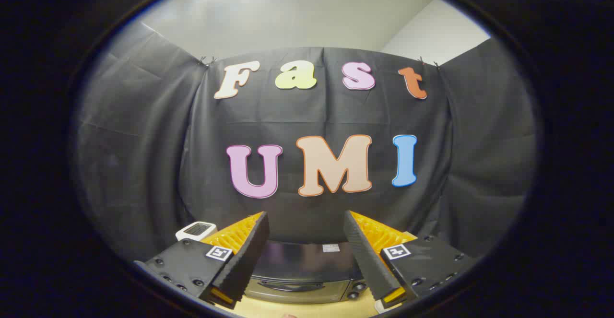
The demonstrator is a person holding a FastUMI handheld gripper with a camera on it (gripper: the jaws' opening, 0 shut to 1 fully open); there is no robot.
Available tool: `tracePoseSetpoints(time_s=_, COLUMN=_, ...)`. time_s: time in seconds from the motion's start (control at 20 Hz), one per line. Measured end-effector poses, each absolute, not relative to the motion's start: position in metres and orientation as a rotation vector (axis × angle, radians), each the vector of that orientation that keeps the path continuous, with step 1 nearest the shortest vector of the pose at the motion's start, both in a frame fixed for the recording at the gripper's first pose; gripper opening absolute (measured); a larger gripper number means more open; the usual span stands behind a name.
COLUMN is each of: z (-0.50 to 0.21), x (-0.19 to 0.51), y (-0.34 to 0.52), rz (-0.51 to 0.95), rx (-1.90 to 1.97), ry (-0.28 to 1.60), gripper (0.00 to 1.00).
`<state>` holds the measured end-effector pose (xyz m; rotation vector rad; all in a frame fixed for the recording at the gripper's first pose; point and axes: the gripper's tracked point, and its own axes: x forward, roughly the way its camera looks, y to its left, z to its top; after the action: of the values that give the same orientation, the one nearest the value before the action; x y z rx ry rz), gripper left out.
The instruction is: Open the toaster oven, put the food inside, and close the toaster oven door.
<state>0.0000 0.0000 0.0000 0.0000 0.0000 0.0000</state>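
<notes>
sitting below the open, empty gripper [305, 234], dark toaster oven [302, 272], door seemingly closed.

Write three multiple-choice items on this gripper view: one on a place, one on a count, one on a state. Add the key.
1. Where is the dark, glossy-topped toaster oven relative to the gripper?
A. Below and between its fingers
B. Beyond the left finger only
C. Clamped in the fingers

2. How many round knobs show on the oven's front panel?
A. None
B. Two
C. Five

3. What state is the gripper in?
A. Shut on the oven handle
B. Shut on nothing
C. Open, holding nothing

Key: 1 A, the oven sits low in the gap between the fingers. 2 B, two knobs sit stacked by the right finger. 3 C, the fingers stand wide apart with only booth wall between their tips.
</notes>
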Motion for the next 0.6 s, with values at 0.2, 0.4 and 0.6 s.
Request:
tracePoseSetpoints(time_s=0.2, z=-0.003, x=0.005, y=0.006, rz=0.023, rx=0.008, ry=0.007, gripper=0.98)
tracePoseSetpoints(time_s=0.4, z=-0.008, x=0.007, y=0.01, rz=0.042, rx=0.027, ry=0.013, gripper=0.98)
tracePoseSetpoints(time_s=0.6, z=-0.014, x=0.009, y=0.013, rz=0.05, rx=0.051, ry=0.016, gripper=0.98)
